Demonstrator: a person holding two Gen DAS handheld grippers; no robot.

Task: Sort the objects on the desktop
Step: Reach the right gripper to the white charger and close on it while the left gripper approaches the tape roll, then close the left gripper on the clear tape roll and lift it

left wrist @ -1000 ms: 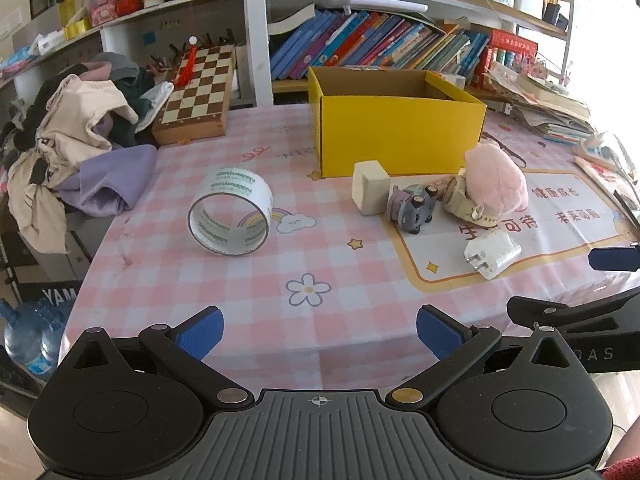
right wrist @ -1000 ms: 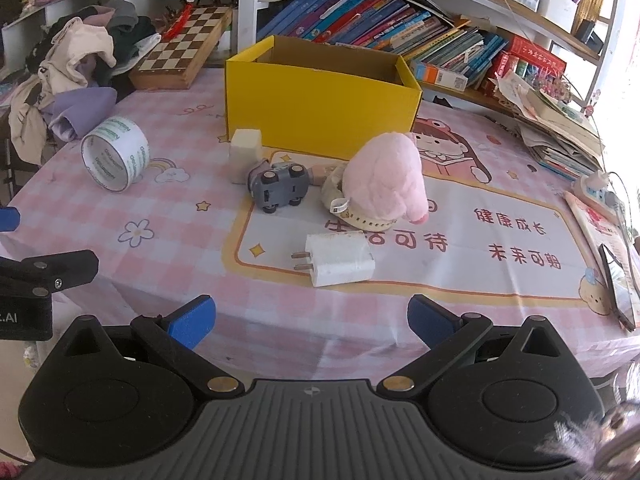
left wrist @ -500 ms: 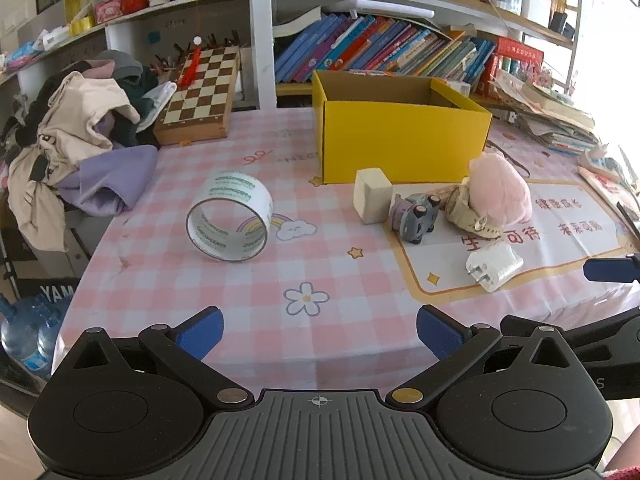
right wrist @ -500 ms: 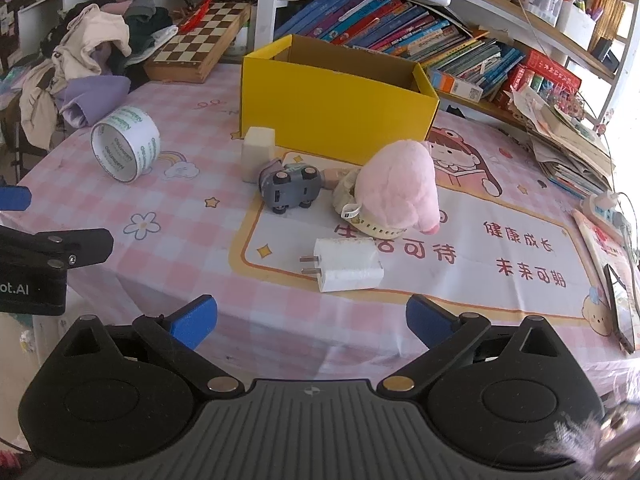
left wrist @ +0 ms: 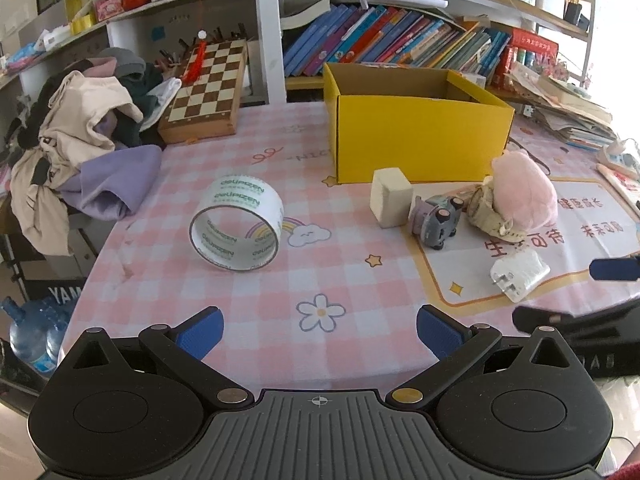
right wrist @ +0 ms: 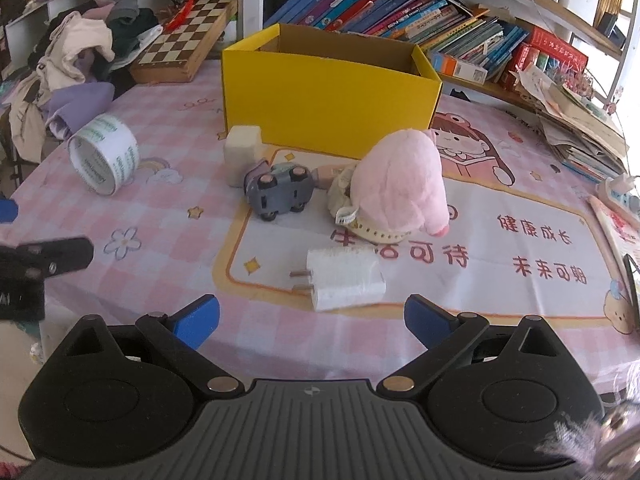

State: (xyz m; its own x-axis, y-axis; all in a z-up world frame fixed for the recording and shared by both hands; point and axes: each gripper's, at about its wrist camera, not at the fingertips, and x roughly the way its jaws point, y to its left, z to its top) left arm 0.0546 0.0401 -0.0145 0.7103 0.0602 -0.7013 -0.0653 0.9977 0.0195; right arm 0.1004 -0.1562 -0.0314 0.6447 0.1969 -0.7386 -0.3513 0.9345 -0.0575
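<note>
Both the left gripper [left wrist: 318, 330] and right gripper [right wrist: 312, 318] hung spread wide, holding nothing. The white charger [right wrist: 344, 279] lay just ahead of the right one. A pink plush [right wrist: 400, 186], toy car [right wrist: 280, 191] and cream block [right wrist: 242, 154] crowded before the yellow box [right wrist: 328, 92], the tape roll [left wrist: 237, 226] well apart.

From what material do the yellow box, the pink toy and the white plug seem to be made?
Yellow box: probably cardboard, matte yellow outside, brown inside with thin folded walls.
Pink toy: soft plush fabric, with a fuzzy surface and rounded shape.
White plug: likely hard plastic with two metal pins; its surface looks faintly textured or wrapped, I cannot tell which.
</note>
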